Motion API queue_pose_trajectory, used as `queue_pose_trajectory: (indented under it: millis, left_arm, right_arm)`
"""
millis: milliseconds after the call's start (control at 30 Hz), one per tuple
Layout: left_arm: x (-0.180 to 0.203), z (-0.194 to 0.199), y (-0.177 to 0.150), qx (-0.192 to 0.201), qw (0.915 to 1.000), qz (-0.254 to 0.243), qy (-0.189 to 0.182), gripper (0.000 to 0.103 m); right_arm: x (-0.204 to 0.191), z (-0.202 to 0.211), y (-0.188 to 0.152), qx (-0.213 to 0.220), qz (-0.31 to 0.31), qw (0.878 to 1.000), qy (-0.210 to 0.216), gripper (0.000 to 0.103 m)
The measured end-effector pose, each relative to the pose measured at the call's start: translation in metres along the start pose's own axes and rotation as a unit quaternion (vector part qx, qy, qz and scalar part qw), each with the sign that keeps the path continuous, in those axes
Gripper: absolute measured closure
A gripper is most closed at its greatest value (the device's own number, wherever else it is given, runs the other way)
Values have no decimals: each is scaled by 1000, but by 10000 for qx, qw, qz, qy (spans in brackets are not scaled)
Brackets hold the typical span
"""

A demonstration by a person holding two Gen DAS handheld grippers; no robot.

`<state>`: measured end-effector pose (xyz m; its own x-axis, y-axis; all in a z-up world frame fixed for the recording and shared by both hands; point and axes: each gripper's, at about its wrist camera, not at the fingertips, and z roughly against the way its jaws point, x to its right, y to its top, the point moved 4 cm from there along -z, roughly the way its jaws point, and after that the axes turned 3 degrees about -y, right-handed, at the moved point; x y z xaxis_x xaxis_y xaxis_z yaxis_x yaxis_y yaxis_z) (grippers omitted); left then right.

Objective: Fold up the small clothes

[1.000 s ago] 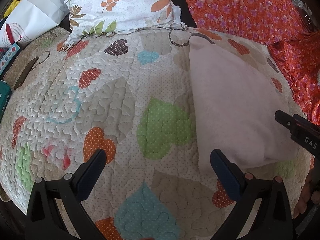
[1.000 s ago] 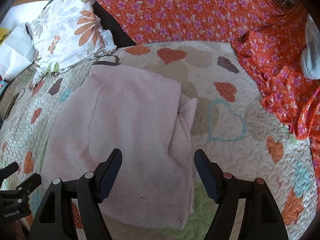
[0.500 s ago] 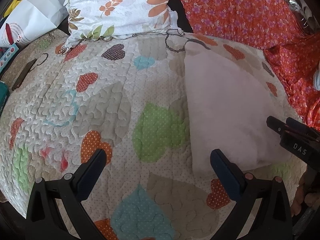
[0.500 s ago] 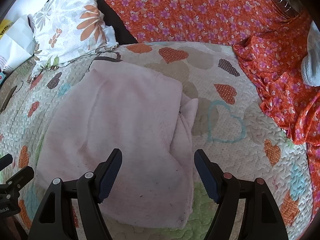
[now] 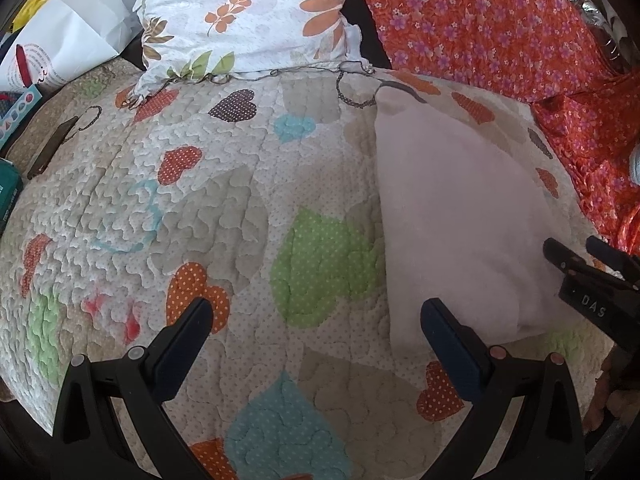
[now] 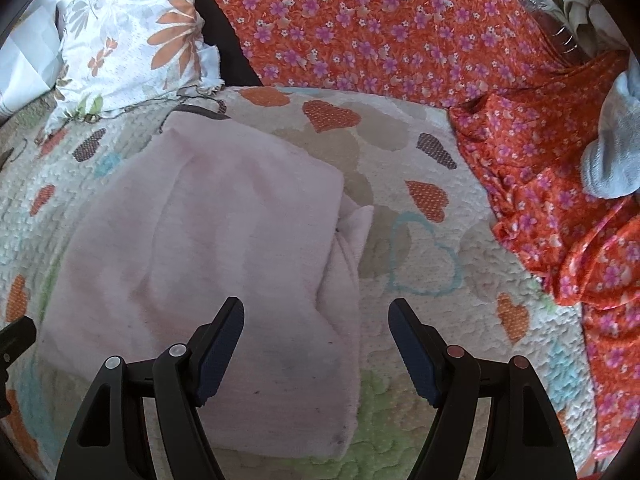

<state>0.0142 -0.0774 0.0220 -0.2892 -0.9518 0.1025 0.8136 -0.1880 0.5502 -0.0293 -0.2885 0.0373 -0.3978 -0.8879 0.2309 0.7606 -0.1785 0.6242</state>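
A pale pink cloth (image 6: 224,240) lies folded flat on the heart-print quilt (image 6: 420,160), with a doubled edge along its right side. It also shows in the left wrist view (image 5: 460,216) at the right. My right gripper (image 6: 316,340) is open and empty, hovering over the cloth's near right part; it also shows in the left wrist view (image 5: 592,264) at the right edge. My left gripper (image 5: 316,332) is open and empty over the quilt (image 5: 200,208), with its right finger at the cloth's near left corner.
A floral pillow (image 5: 244,20) lies at the back. Orange flowered fabric (image 6: 400,28) covers the back and right. A grey sock-like item (image 6: 612,152) sits at the far right. A white bag (image 5: 60,48) and boxes are at the left edge.
The right gripper has shifted right along the cloth, toward its doubled right edge. The left gripper has drifted slightly; the cloth lies as before. Both stay open.
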Motion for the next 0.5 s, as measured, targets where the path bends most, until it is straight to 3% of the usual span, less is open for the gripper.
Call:
queue_pose_trajectory:
  millis: [267, 500]
  left_arm:
    - [2, 0, -1, 58, 9999, -116, 97, 0]
    - [0, -1, 0, 94, 9997, -137, 170, 0]
  right_arm:
    - [5, 1, -1, -18, -16, 9997, -256, 24]
    - [-2, 12, 2, 285, 201, 9984, -445, 23]
